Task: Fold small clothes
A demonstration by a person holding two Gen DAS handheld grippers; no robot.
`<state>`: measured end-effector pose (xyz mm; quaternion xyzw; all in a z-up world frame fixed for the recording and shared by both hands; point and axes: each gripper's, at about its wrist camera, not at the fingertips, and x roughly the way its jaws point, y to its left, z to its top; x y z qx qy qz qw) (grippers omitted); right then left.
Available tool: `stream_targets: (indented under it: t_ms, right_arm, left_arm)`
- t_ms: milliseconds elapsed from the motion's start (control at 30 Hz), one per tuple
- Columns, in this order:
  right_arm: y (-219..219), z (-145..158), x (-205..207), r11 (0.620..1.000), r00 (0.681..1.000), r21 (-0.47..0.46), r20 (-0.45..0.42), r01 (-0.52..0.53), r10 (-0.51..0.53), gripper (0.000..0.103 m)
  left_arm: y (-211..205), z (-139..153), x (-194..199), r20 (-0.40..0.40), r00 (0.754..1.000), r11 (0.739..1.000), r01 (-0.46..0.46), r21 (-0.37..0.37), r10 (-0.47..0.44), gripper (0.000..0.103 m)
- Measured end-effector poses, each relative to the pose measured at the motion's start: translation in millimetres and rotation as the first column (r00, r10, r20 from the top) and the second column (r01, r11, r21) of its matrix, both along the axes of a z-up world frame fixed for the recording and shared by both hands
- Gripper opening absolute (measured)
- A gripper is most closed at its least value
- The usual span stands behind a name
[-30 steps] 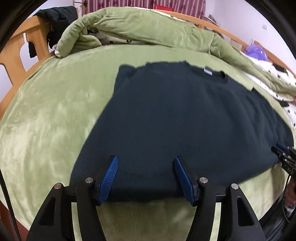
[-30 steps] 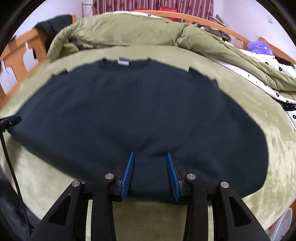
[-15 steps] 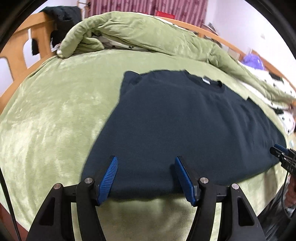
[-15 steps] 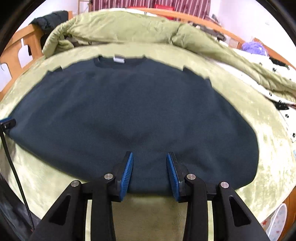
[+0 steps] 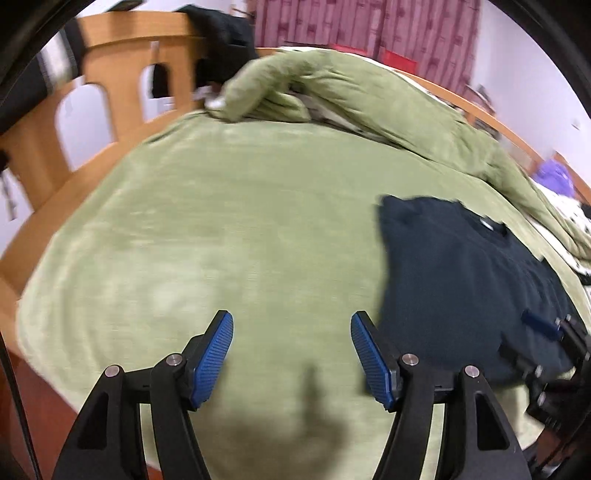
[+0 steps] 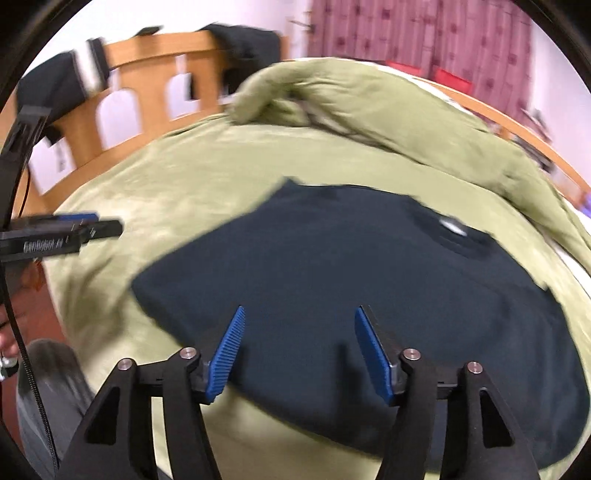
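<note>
A dark sweatshirt (image 5: 461,277) lies flat on the green blanket (image 5: 221,229), its collar with a white label at the far side. My left gripper (image 5: 291,321) is open over bare blanket, just left of the sweatshirt's left edge, with nothing between its pads. The right gripper (image 6: 301,314) hovers over the sweatshirt (image 6: 351,266) near its front hem. Its jaws are opening and no cloth is pinched between them. Each gripper shows at the edge of the other's view: the right gripper (image 5: 546,328) over the sweatshirt's near right part, the left gripper (image 6: 74,229) out to the left.
A rumpled green quilt (image 5: 332,92) is heaped along the far side of the bed. A wooden bed rail (image 5: 110,55) with a dark garment (image 5: 225,33) draped over it stands at the far left. The bed's front edge is close below both grippers.
Both grippers have swung left. The left one has left the sweatshirt's hem and now stands over bare blanket. The right gripper's jaws have widened, and it sits further left over the sweatshirt.
</note>
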<state>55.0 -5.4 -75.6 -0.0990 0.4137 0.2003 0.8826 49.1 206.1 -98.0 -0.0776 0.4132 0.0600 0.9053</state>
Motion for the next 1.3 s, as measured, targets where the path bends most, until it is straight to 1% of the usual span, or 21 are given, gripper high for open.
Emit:
stream_targets:
  t_ms: [133, 233, 267, 333, 367, 400, 467, 500, 533, 567, 600, 667, 733, 833, 900, 967, 1067, 1100, 1200, 1267, 1300]
  right_arm:
    - [44.3, -21.7, -8.3, 0.996, 0.995, 0.004, -0.038, -0.092, 0.093, 0.066]
    - [73.6, -43.2, -15.0, 0.986, 0.988, -0.067, -0.040, -0.154, 0.151, 0.068]
    - [78.4, -48.7, -15.8, 0.983, 0.988, -0.094, -0.036, -0.156, 0.153, 0.070]
    - [91.8, -65.2, -17.2, 0.970, 0.991, -0.202, -0.005, -0.136, 0.137, 0.075]
    - [96.8, -69.9, -18.3, 0.963, 0.991, -0.236, 0.020, -0.126, 0.135, 0.077]
    - [101.3, -73.2, -19.2, 0.960, 0.990, -0.258, 0.059, -0.107, 0.126, 0.079]
    - [102.6, -74.6, -15.8, 0.964, 0.993, -0.256, 0.080, -0.069, 0.092, 0.079]
    - [101.8, -74.1, -12.3, 0.967, 0.994, -0.251, 0.086, -0.041, 0.064, 0.067]
    - [101.1, -72.8, -9.3, 0.967, 0.995, -0.255, 0.092, -0.020, 0.045, 0.045]
    - [100.4, -71.3, -5.5, 0.966, 0.995, -0.258, 0.090, -0.008, 0.033, 0.033]
    - [98.1, -67.4, -0.4, 0.968, 0.997, -0.249, 0.081, -0.001, 0.022, 0.025]
    - [89.5, -56.5, 5.2, 0.982, 0.998, -0.189, 0.063, 0.013, -0.001, 0.019]
    - [70.9, -31.6, 4.7, 0.997, 0.997, -0.071, 0.068, 0.040, -0.035, 0.017]
    - [43.6, 11.3, 6.5, 0.995, 0.987, 0.029, 0.133, 0.091, -0.094, 0.017]
    - [21.8, 33.8, 12.2, 0.988, 0.980, 0.088, 0.143, 0.126, -0.138, 0.016]
    - [-17.7, 59.9, 19.6, 0.965, 0.967, 0.180, 0.134, 0.193, -0.218, 0.016]
    - [-80.1, 85.9, 19.6, 0.916, 0.938, 0.286, 0.119, 0.283, -0.327, 0.016]
    - [-114.7, 94.9, 16.5, 0.885, 0.918, 0.330, 0.109, 0.328, -0.381, 0.016]
    - [-189.1, 105.8, -0.2, 0.824, 0.863, 0.380, 0.113, 0.421, -0.493, 0.016]
    - [-239.5, 106.9, -17.7, 0.785, 0.816, 0.380, 0.120, 0.489, -0.566, 0.015]
    - [-271.3, 103.7, -30.6, 0.754, 0.779, 0.377, 0.120, 0.538, -0.616, 0.015]
  left_arm:
    - [40.3, -5.9, -6.2, -0.008, 0.998, 0.998, -0.062, 0.000, 0.062, 0.065]
    - [55.9, -13.2, -6.0, -0.018, 0.996, 0.996, -0.084, -0.004, 0.084, 0.065]
    - [60.6, -16.2, -6.1, -0.021, 0.996, 0.996, -0.091, -0.013, 0.090, 0.065]
    - [65.0, -20.7, -5.9, -0.026, 0.995, 0.995, -0.099, -0.029, 0.099, 0.065]
    - [66.4, -23.1, -5.8, -0.029, 0.995, 0.994, -0.100, -0.035, 0.099, 0.065]
    - [67.6, -24.0, -8.4, -0.030, 0.995, 0.994, -0.099, -0.036, 0.098, 0.065]
    - [65.8, -26.9, -7.6, -0.034, 0.995, 0.995, -0.093, -0.030, 0.092, 0.065]
    - [65.0, -27.4, -7.9, -0.035, 0.995, 0.995, -0.090, -0.030, 0.089, 0.065]
    - [63.4, -28.2, -7.4, -0.036, 0.996, 0.996, -0.085, -0.031, 0.084, 0.065]
    - [61.7, -27.9, -7.4, -0.038, 0.996, 0.996, -0.082, -0.031, 0.081, 0.065]
    - [60.3, -27.6, -7.9, -0.038, 0.996, 0.996, -0.080, -0.030, 0.079, 0.065]
    - [54.9, -25.1, -7.9, -0.036, 0.997, 0.997, -0.074, -0.024, 0.073, 0.065]
    - [48.0, -20.8, -7.0, -0.027, 0.998, 0.998, -0.062, -0.028, 0.061, 0.065]
    - [32.7, -14.8, -0.9, -0.022, 0.999, 0.999, -0.043, -0.022, 0.042, 0.065]
    - [21.7, -9.7, 3.4, -0.016, 0.999, 0.999, -0.029, -0.027, 0.029, 0.065]
    - [2.9, -1.2, 9.7, -0.003, 1.000, 0.999, -0.004, -0.032, 0.004, 0.065]
    - [-28.7, 12.1, 20.7, 0.018, 0.999, 0.999, 0.042, -0.024, -0.042, 0.065]
    - [-38.2, 15.2, 23.9, 0.024, 0.998, 0.998, 0.058, -0.022, -0.057, 0.065]
    - [-79.6, 25.5, 37.3, 0.045, 0.992, 0.993, 0.120, -0.015, -0.120, 0.065]
    - [-106.7, 28.5, 44.8, 0.052, 0.986, 0.987, 0.160, -0.014, -0.159, 0.065]
    - [-118.4, 29.0, 47.3, 0.055, 0.983, 0.984, 0.176, -0.012, -0.175, 0.065]
